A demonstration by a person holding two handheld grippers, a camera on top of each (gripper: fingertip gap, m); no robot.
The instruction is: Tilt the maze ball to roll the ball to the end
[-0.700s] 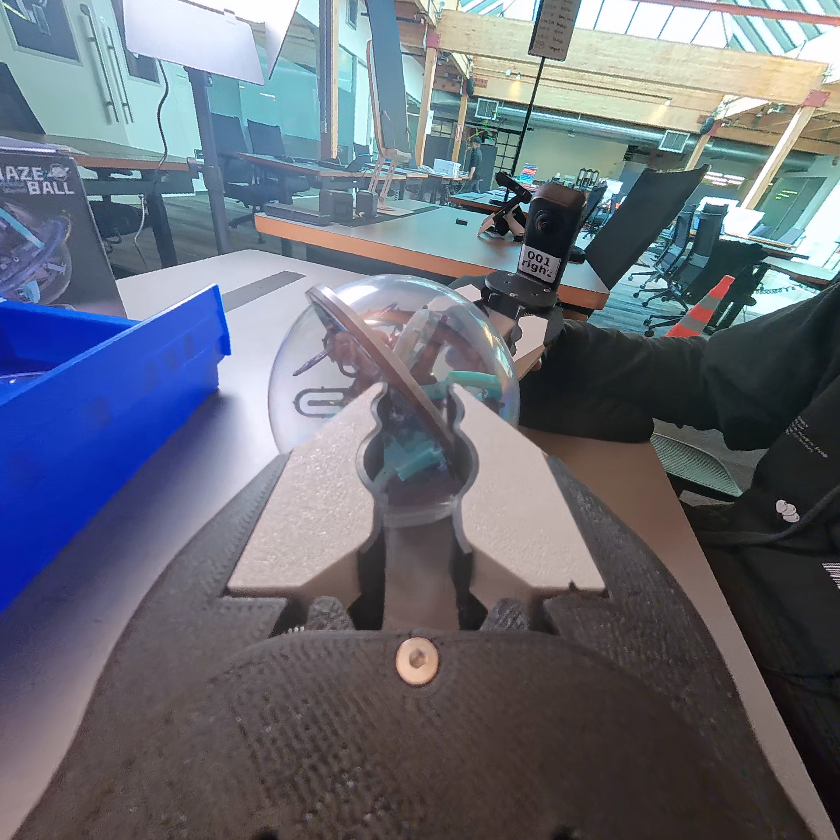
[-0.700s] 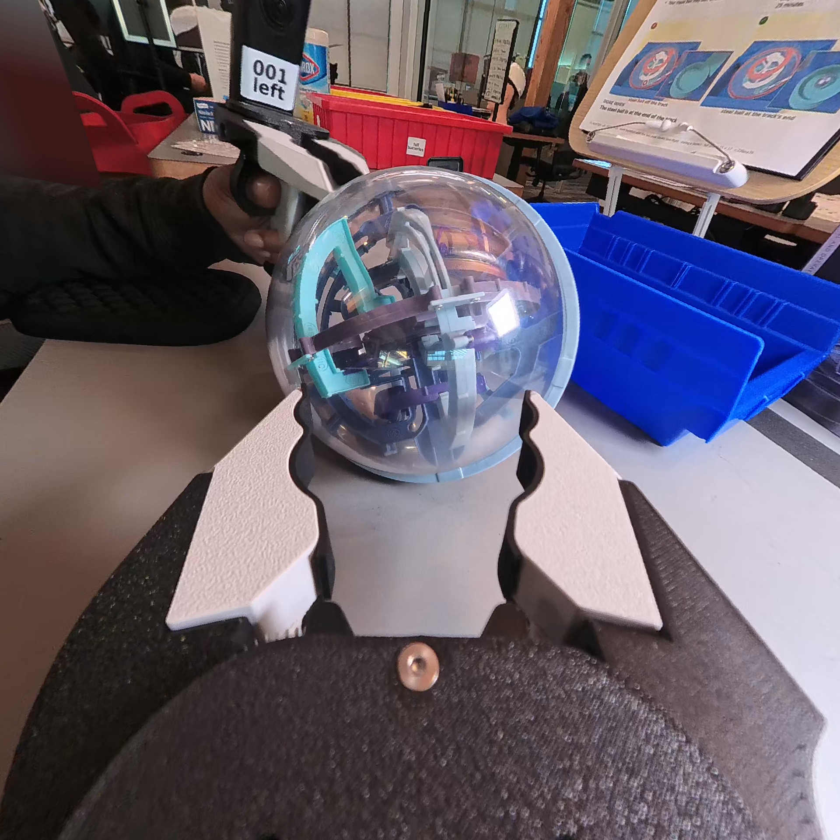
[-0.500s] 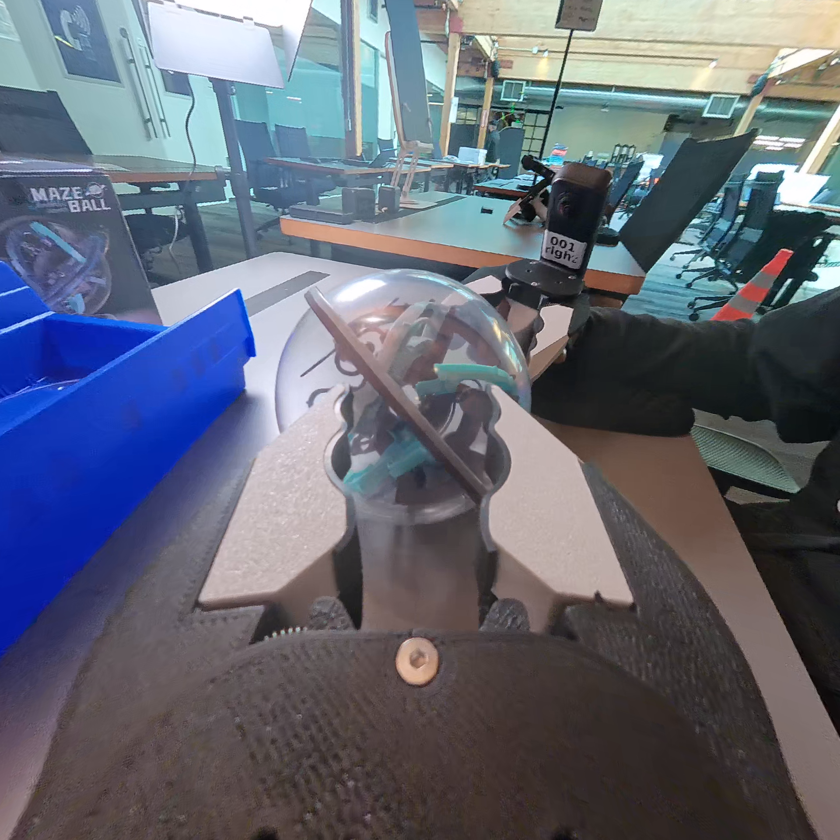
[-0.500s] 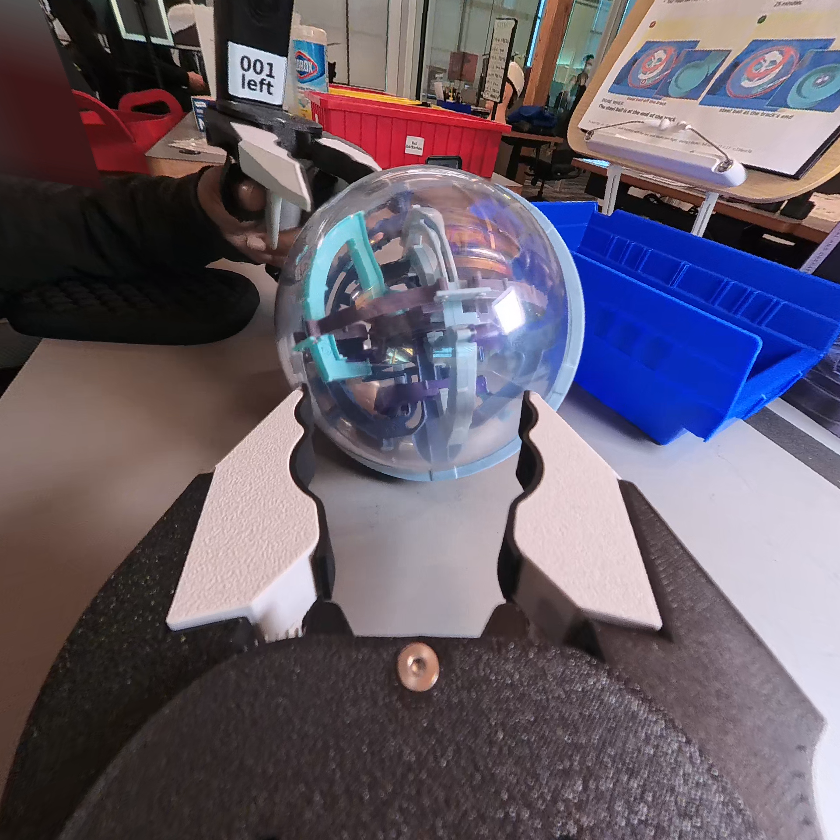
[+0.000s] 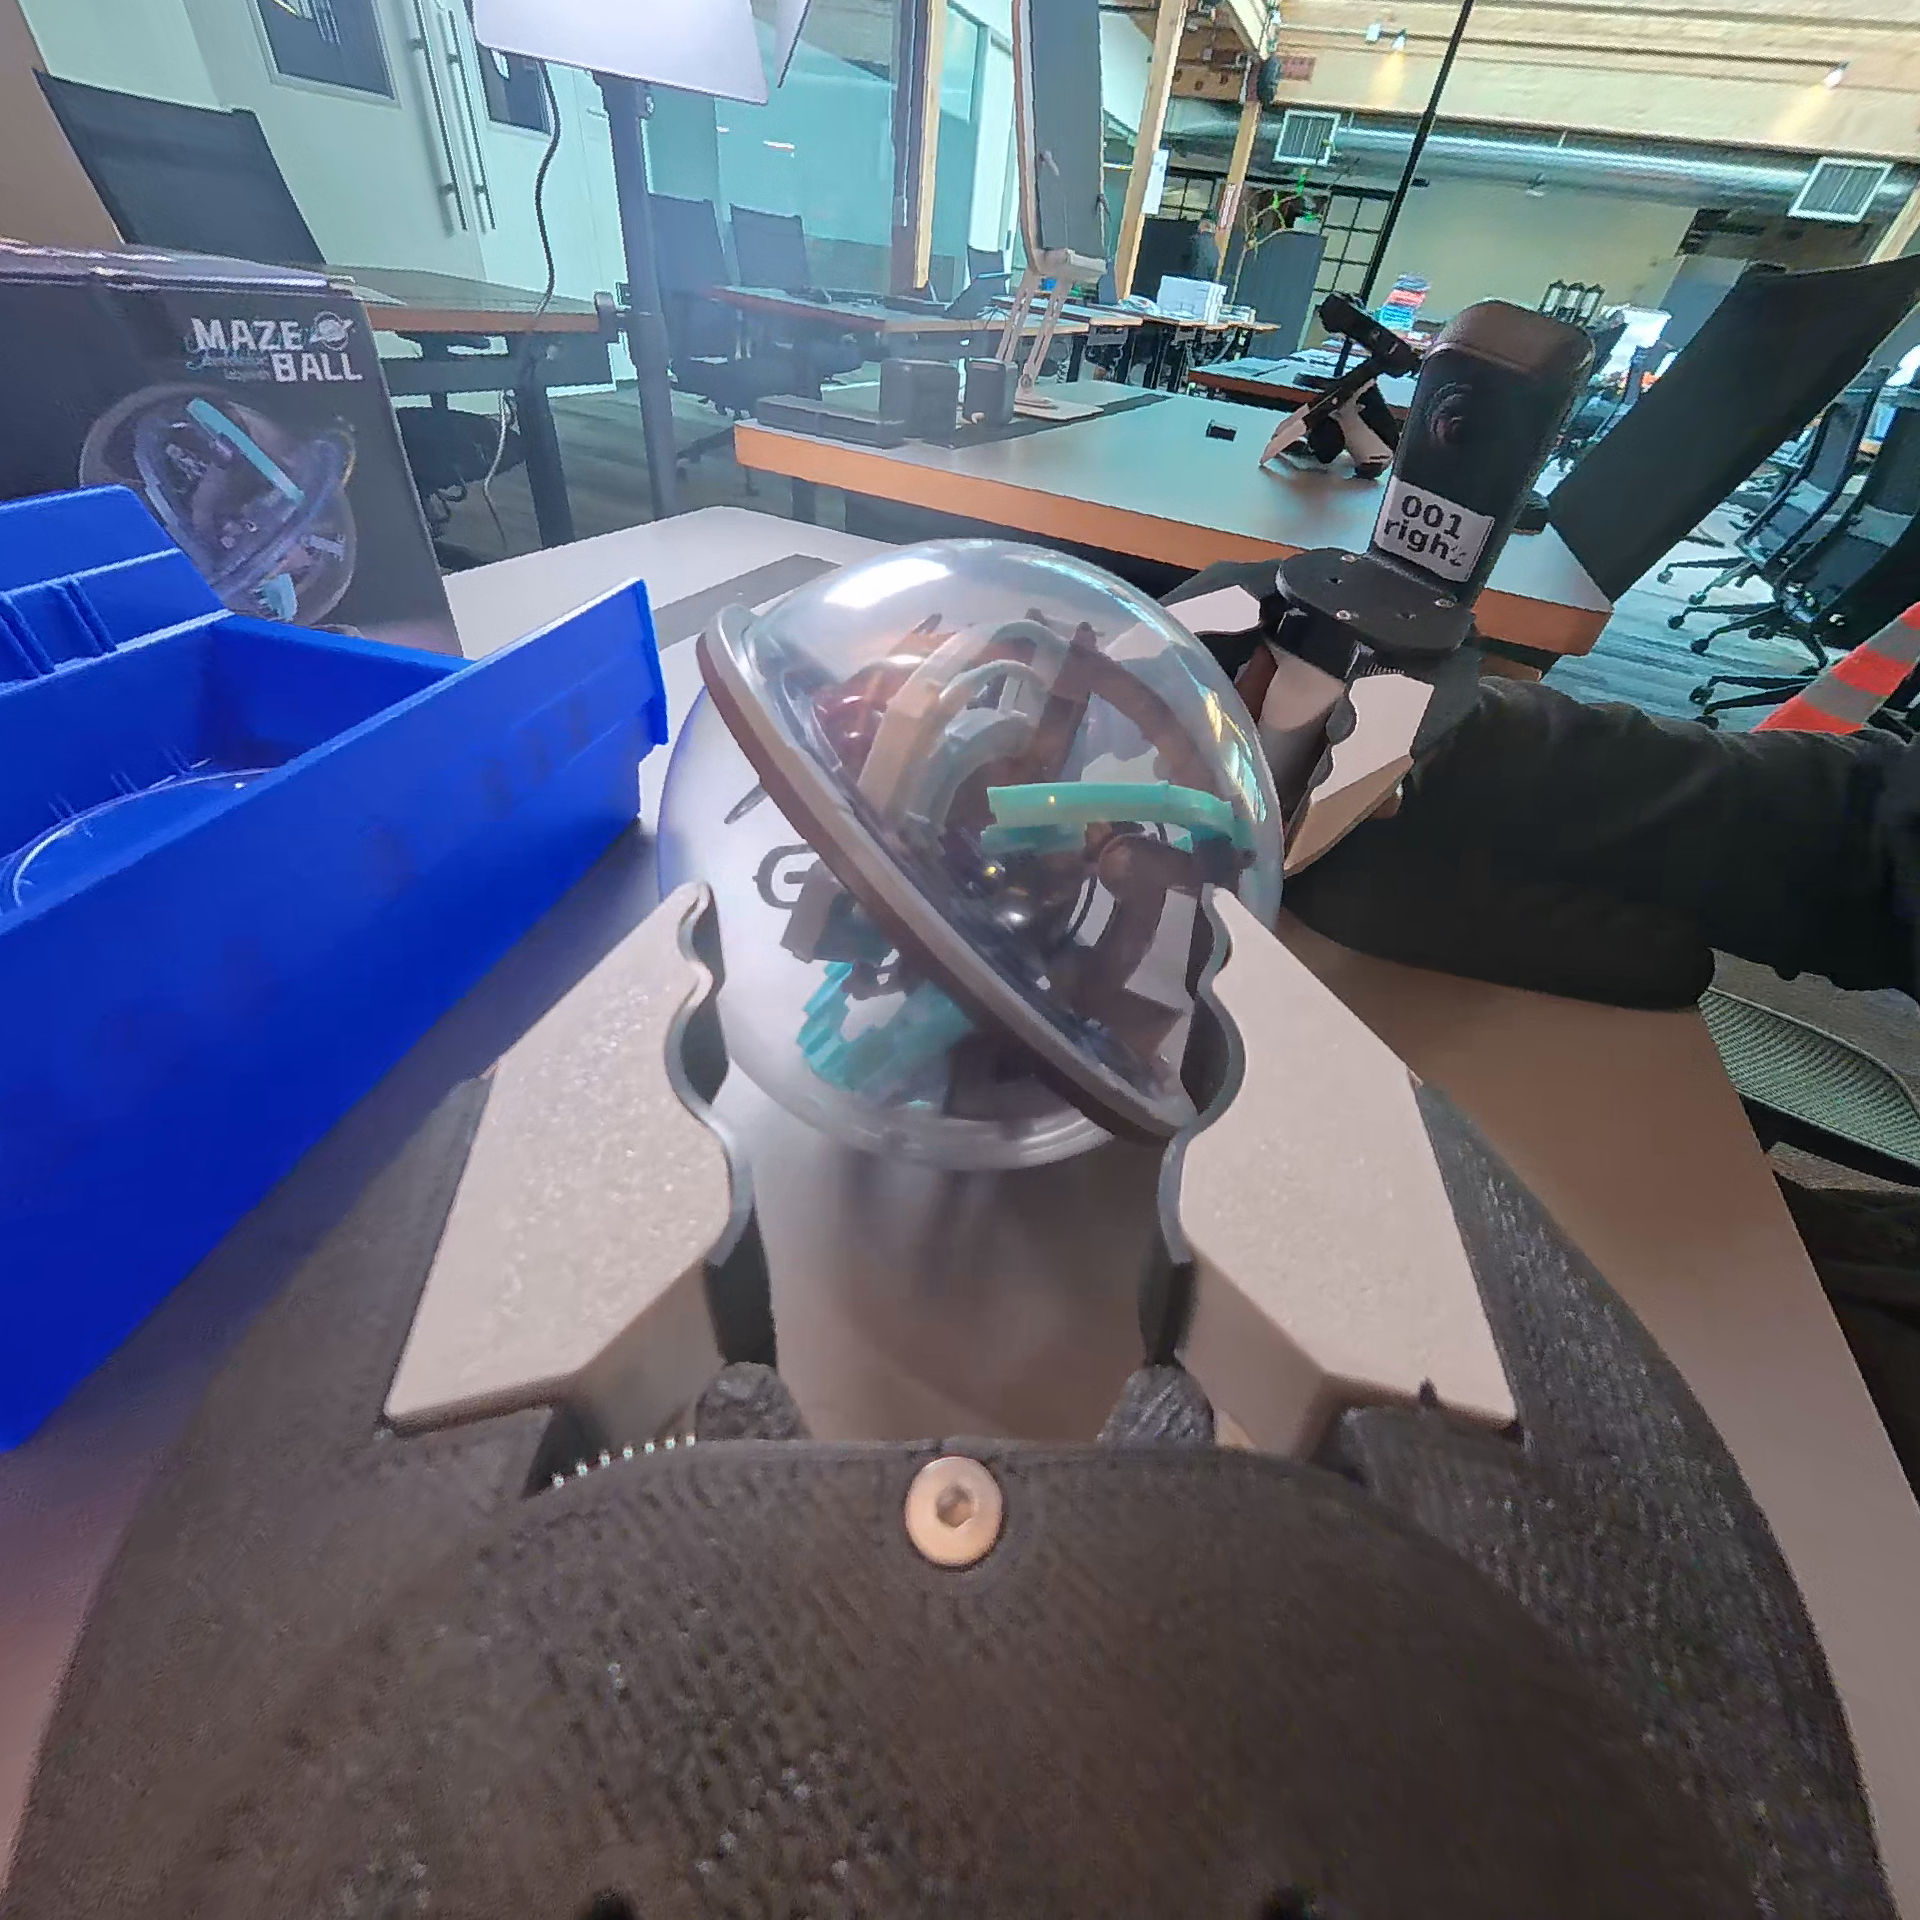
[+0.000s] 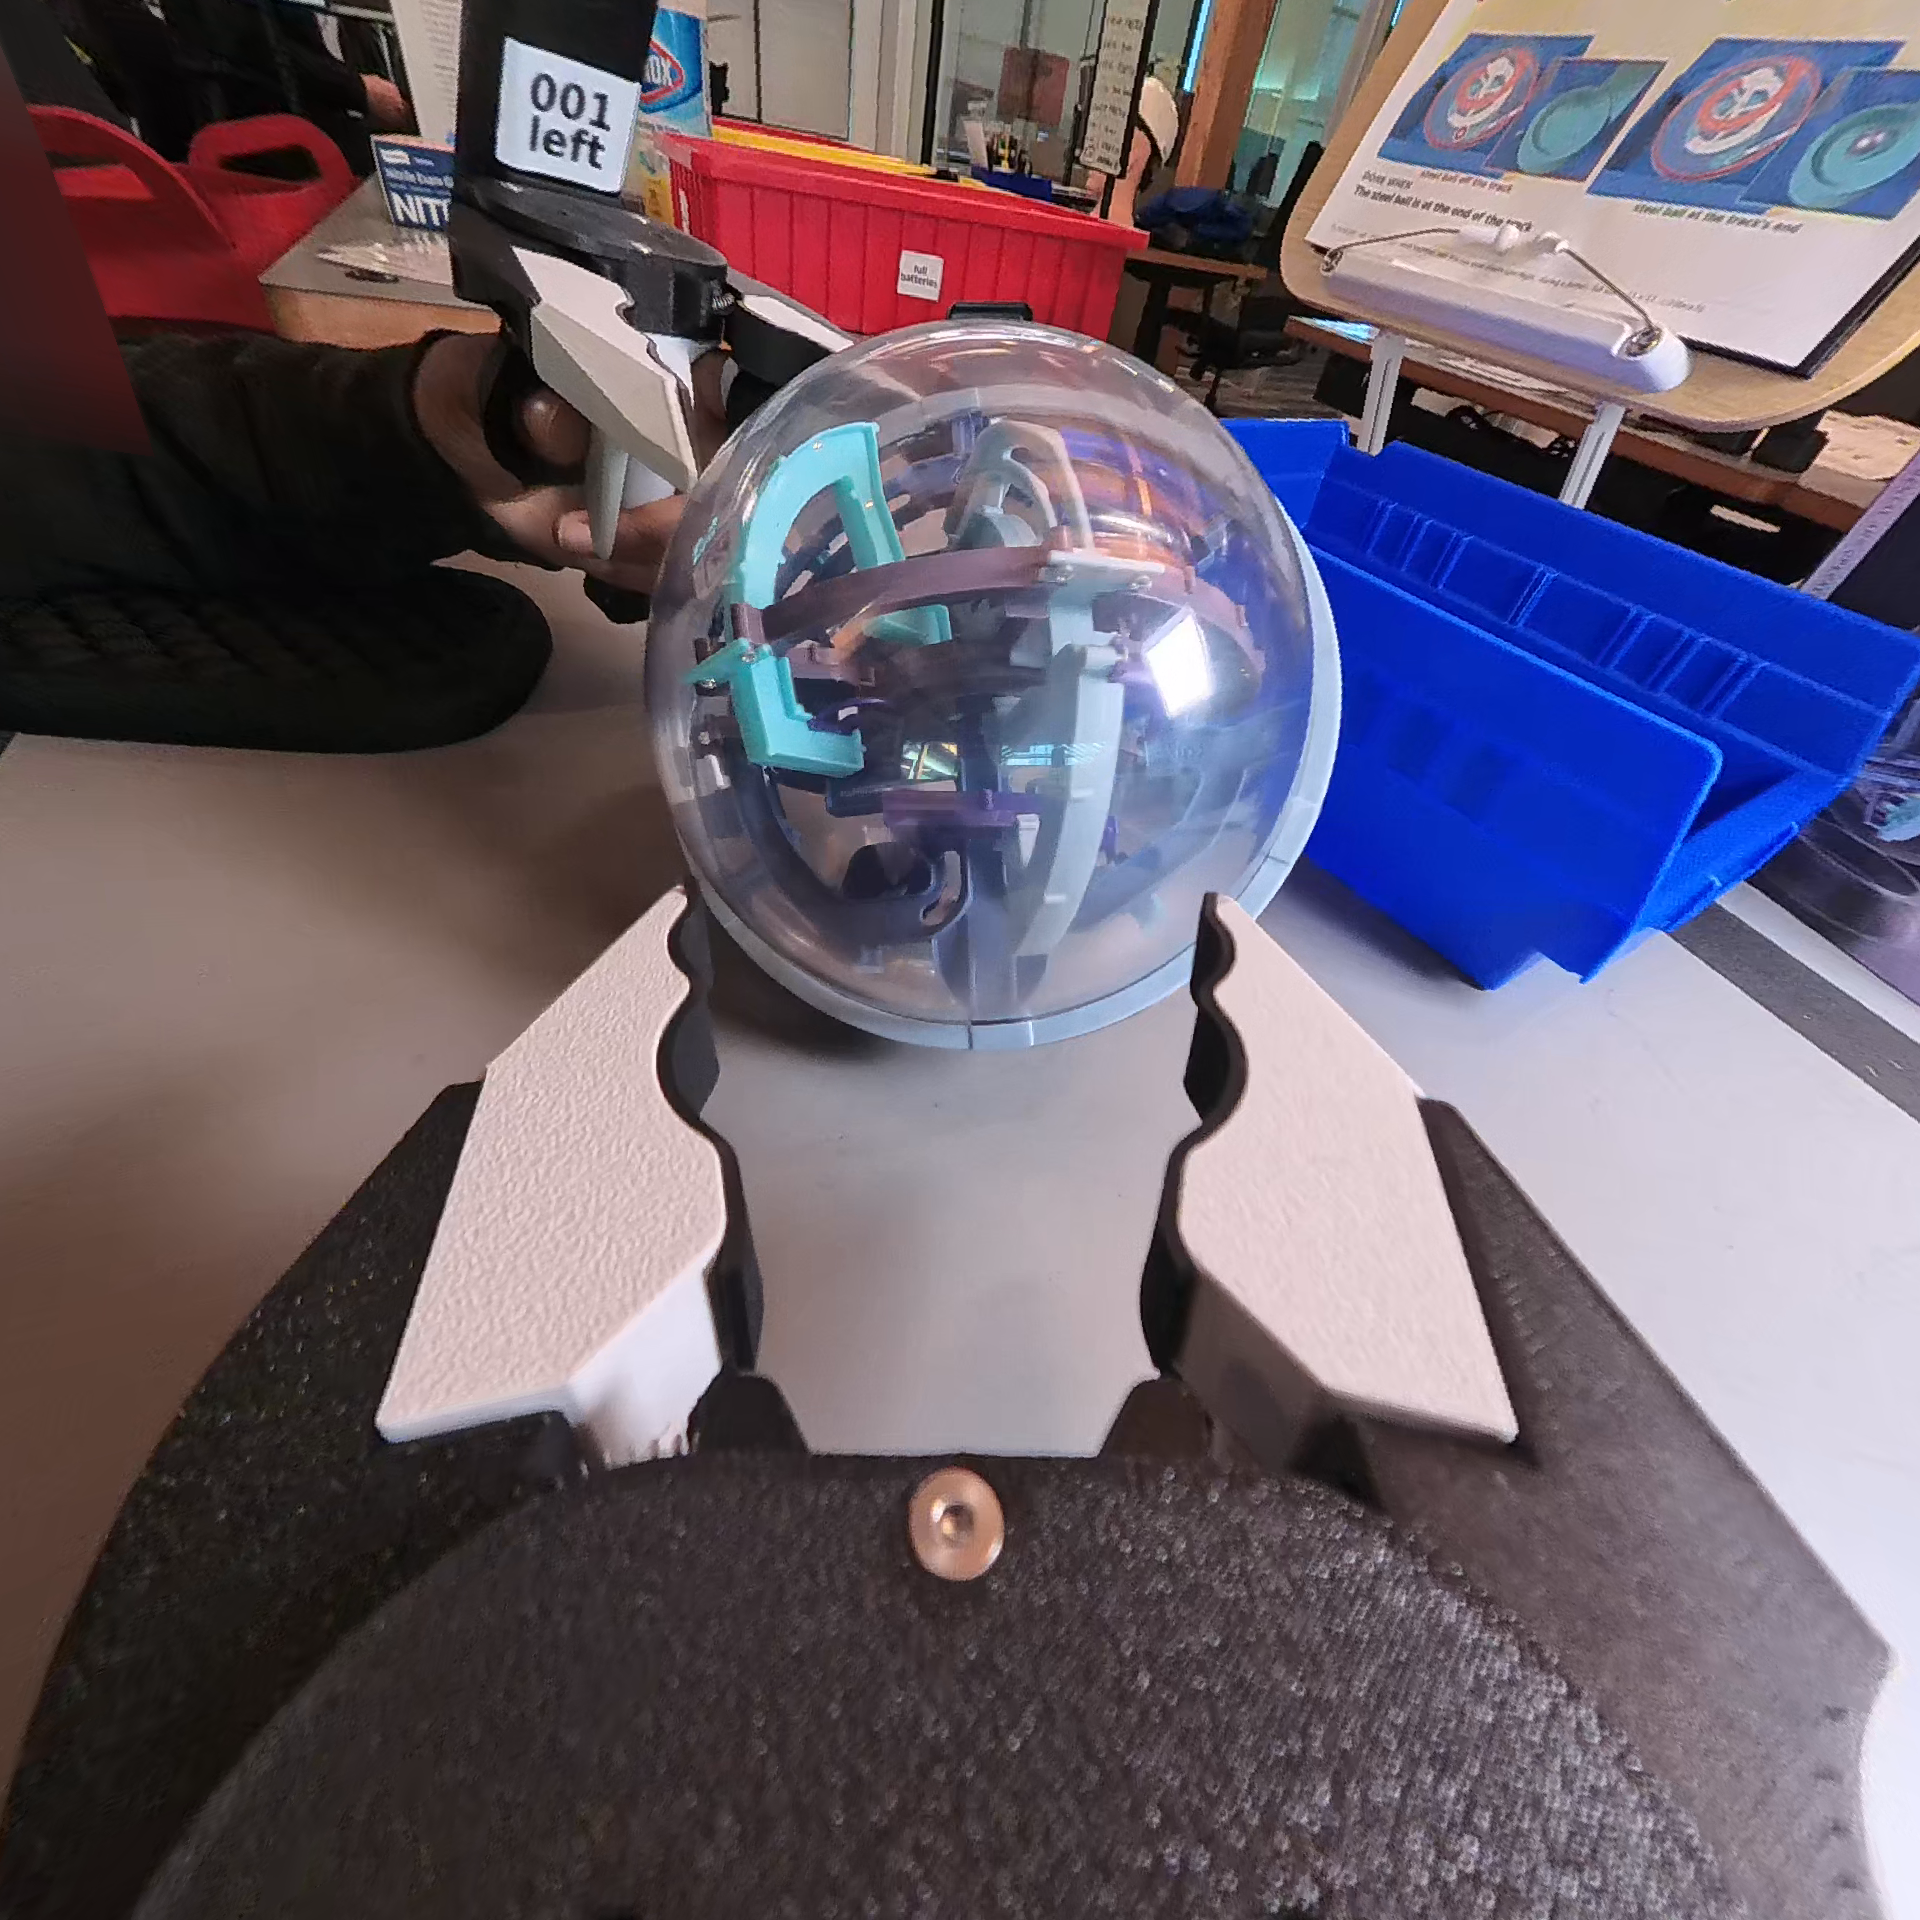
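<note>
L gripper (image 5: 951,935) jaws wide open, tips flanking maze ball (image 5: 966,852), no clear squeeze. R gripper (image 6: 945,935) also wide open, ball just ahead, on table (image 6: 312,935).

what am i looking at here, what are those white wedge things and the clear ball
No robot here: a person holds a hand-held gripper in each hand, each with a camera looking out along its two white fingers. One picture is from the left hand-held gripper, the other from the right hand-held gripper, facing each other across a table. Between them rests a clear maze ball with coloured tracks inside. Both grippers stand open around its sides; neither plainly clamps it. A blue bin sits beside the ball, with the toy's box behind it.
</note>
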